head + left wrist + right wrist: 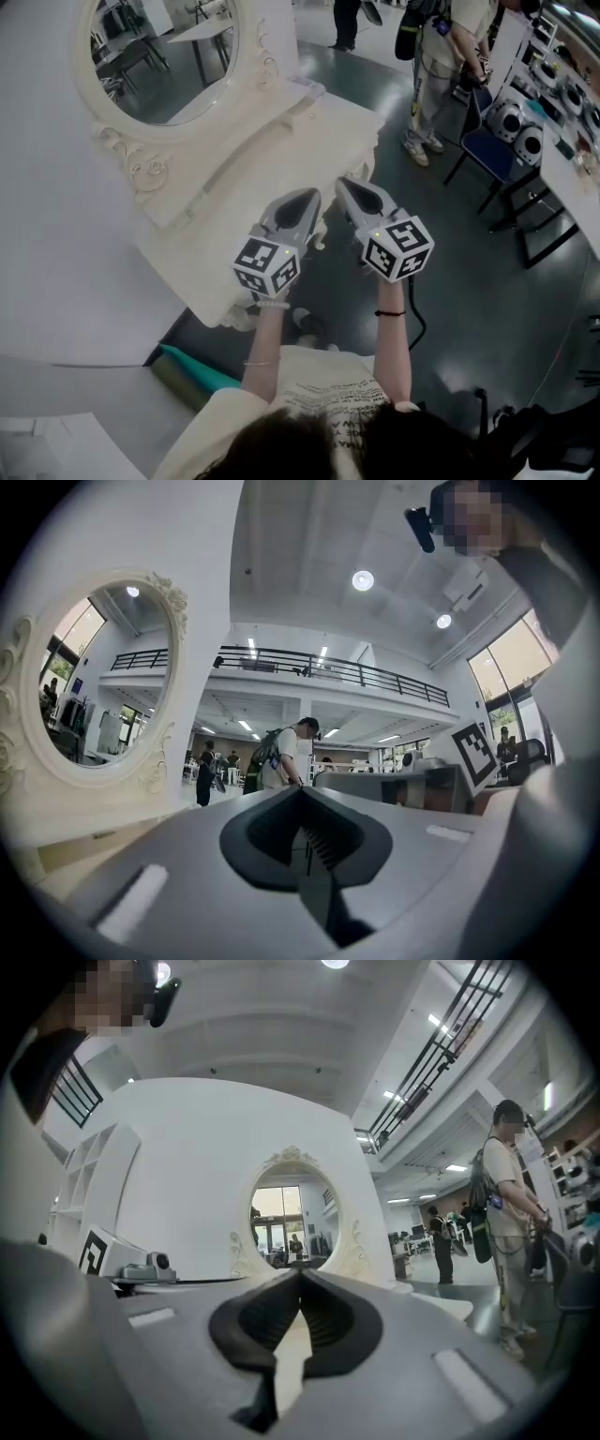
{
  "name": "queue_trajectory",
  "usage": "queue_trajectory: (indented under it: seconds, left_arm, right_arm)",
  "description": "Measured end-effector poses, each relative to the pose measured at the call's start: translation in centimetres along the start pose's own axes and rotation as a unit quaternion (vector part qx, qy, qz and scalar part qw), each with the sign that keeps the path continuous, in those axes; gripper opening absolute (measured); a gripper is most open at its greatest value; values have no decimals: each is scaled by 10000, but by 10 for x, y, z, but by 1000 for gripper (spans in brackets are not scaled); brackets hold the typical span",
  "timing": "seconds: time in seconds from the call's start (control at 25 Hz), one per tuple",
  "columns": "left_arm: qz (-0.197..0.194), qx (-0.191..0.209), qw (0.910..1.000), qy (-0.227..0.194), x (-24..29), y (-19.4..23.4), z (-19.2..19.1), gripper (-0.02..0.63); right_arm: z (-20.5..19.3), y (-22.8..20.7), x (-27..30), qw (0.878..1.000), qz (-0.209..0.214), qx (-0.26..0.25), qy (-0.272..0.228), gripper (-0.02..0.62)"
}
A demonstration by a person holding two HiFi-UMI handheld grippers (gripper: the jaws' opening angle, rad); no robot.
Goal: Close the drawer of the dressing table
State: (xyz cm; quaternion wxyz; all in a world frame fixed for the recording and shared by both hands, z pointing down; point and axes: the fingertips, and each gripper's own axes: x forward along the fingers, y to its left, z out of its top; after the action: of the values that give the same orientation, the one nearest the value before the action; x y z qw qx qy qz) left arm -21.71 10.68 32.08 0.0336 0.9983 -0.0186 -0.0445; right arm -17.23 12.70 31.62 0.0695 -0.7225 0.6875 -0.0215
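Observation:
The white dressing table (281, 141) with its oval mirror (159, 56) stands at the upper left of the head view. Its drawer front lies below the top's edge and I cannot make it out. Both grippers are held level, side by side, in front of the table's near edge and touch nothing. The left gripper (307, 197) has its jaws together at the tip with nothing between them. So does the right gripper (346, 183). The left gripper view (302, 789) has the mirror (94, 686) to its left; in the right gripper view (300, 1271) the mirror (291, 1218) is straight ahead.
A person (441, 66) stands at the back right beside a blue chair (487, 150) and a workbench (562, 122) with equipment. A teal object (192, 366) lies on the floor under the table's near end. Dark floor stretches to the right.

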Motion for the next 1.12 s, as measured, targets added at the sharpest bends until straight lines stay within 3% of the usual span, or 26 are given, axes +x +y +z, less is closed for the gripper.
queue_trajectory:
  seconds: [0.56,1.12]
  left_arm:
    - [20,-108,9999,94,24,-2,-13,-2]
    - [-380,-286,9987,166,130,20,-29,-2]
  right_arm:
    - [-10,-22,6,9997,180,136,105,3]
    - [-13,-118,39,9995,-91,70,307,3]
